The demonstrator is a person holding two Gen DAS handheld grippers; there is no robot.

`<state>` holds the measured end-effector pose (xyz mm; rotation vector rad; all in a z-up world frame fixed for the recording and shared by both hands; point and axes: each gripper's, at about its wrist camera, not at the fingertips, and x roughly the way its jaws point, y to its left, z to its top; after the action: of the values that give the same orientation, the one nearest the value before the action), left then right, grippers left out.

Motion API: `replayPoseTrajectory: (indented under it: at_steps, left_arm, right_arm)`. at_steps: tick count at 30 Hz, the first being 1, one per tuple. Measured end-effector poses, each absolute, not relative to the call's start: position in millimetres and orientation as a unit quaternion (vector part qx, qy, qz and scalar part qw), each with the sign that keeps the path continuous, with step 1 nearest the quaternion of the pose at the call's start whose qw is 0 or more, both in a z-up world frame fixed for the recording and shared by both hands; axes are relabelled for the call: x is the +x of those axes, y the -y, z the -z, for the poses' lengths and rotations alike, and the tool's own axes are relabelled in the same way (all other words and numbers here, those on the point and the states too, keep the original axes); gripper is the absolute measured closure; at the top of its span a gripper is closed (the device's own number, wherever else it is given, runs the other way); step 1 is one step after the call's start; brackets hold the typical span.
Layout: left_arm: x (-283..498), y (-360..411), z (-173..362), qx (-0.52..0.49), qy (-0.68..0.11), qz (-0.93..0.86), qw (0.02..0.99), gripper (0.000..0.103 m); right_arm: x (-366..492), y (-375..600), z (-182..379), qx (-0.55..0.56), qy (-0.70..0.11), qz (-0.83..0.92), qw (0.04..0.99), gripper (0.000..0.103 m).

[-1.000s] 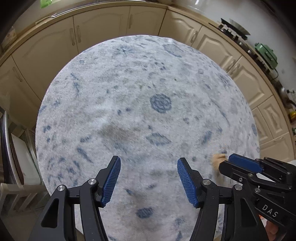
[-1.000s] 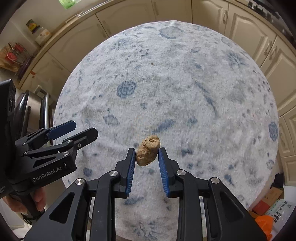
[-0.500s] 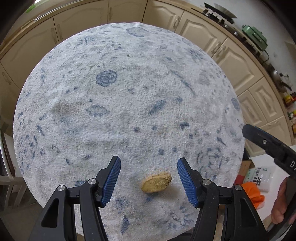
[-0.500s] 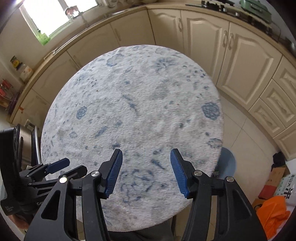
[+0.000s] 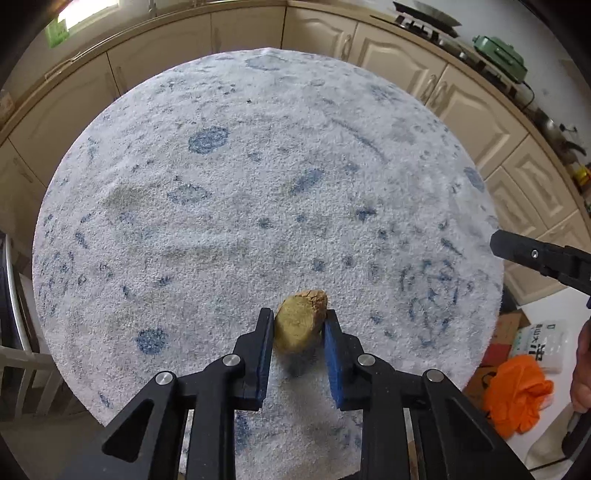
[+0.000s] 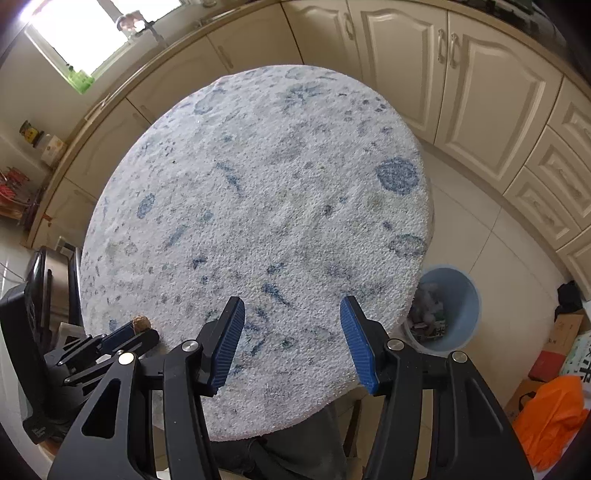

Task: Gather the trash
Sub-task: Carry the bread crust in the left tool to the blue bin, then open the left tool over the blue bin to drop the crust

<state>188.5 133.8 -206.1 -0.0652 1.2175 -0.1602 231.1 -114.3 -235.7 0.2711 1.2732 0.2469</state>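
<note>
Left claw (image 5: 300,326), just closing, pinches the brown lump (image 5: 301,321) over the tabletop (image 5: 258,184); right claw (image 6: 291,332) spread, empty; no legible writing

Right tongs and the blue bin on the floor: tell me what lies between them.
In the right wrist view, only the rug-covered table's edge lies between the open right tongs and the blue bin; no trash there.

Cream kitchen cabinets (image 6: 480,92) curving round, pale tiled floor (image 6: 491,240), bright window (image 6: 85,33) (upper left) — daylight
</note>
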Motion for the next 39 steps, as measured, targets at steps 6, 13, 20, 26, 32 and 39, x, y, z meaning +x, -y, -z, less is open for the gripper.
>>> replayPoseTrajectory:
  at_steps: [6,13,20,26,32,39]
  left_arm:
    - [192,-98,191,-0.006,-0.558,0.107,0.823,0.081]
    - [199,-7,176,0.05,-0.545,0.19,0.815,0.081]
    - [203,100,176,0.096,-0.535,0.279,0.792,0.081]
    - [209,176,189,0.121,-0.54,0.324,0.768,0.078]
    - [225,217,203,0.133,-0.529,0.308,0.78,0.01]
    - [205,222,202,0.128,-0.531,0.257,0.797,0.01]
  right_arm:
    - [225,137,233,0.145,-0.585,-0.108,0.791,0.048]
    - [200,210,231,0.187,-0.575,-0.046,0.795,0.048]
    - [157,308,235,0.237,-0.564,0.064,0.788,0.048]
    - [125,370,237,0.266,-0.56,0.141,0.772,0.048]
    - [104,397,238,0.273,-0.559,0.163,0.766,0.048]
    - [102,400,239,0.256,-0.551,0.157,0.779,0.048]
